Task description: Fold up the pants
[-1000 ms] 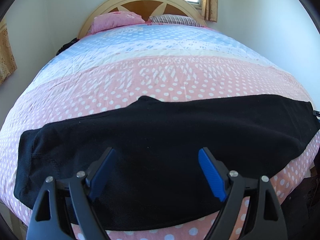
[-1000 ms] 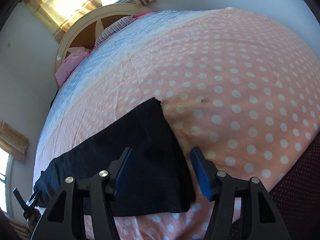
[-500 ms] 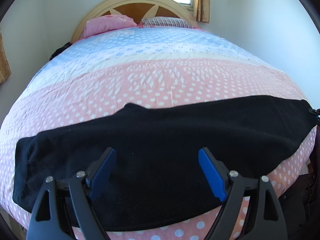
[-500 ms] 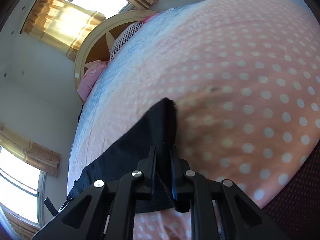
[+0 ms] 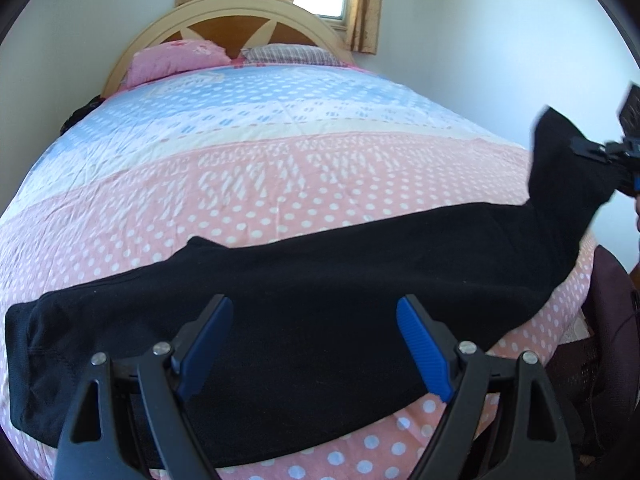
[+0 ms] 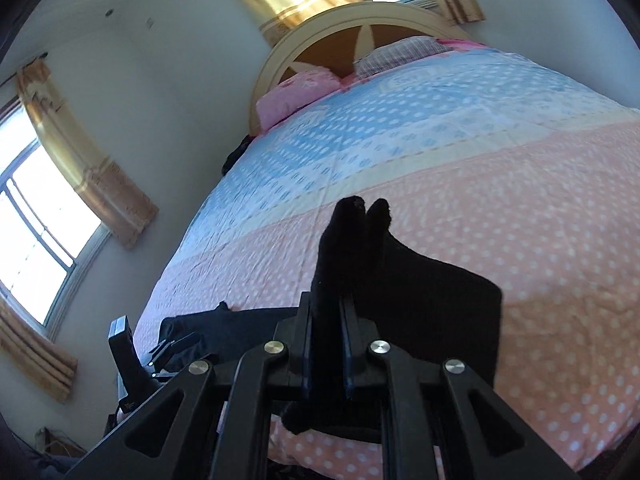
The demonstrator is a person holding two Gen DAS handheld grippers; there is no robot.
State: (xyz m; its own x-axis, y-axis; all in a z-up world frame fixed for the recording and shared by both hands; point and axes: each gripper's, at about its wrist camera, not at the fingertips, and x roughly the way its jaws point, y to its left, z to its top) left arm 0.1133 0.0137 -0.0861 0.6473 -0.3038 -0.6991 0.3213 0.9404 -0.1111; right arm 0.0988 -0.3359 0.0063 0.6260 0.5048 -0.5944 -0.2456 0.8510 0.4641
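Black pants (image 5: 320, 280) lie flat across the near edge of a pink polka-dot bed. My left gripper (image 5: 314, 340) is open, its blue pads hovering just above the pants' middle. My right gripper (image 6: 328, 344) is shut on the pants' cuff end (image 6: 352, 248) and holds it lifted above the bed. In the left wrist view the raised cuff (image 5: 568, 168) and the right gripper (image 5: 616, 160) show at the far right. The left gripper (image 6: 160, 354) shows low at the left in the right wrist view.
The bed (image 5: 280, 152) has a pink and blue dotted cover, pillows (image 5: 176, 58) and a wooden headboard (image 5: 240, 16) at the far end. Walls and curtained windows (image 6: 48, 216) surround it. A dark chair (image 5: 612, 320) stands at the right.
My right gripper closed on the cuff end of the pants and lifted it off the bed. My left gripper stayed open over the middle of the pants.
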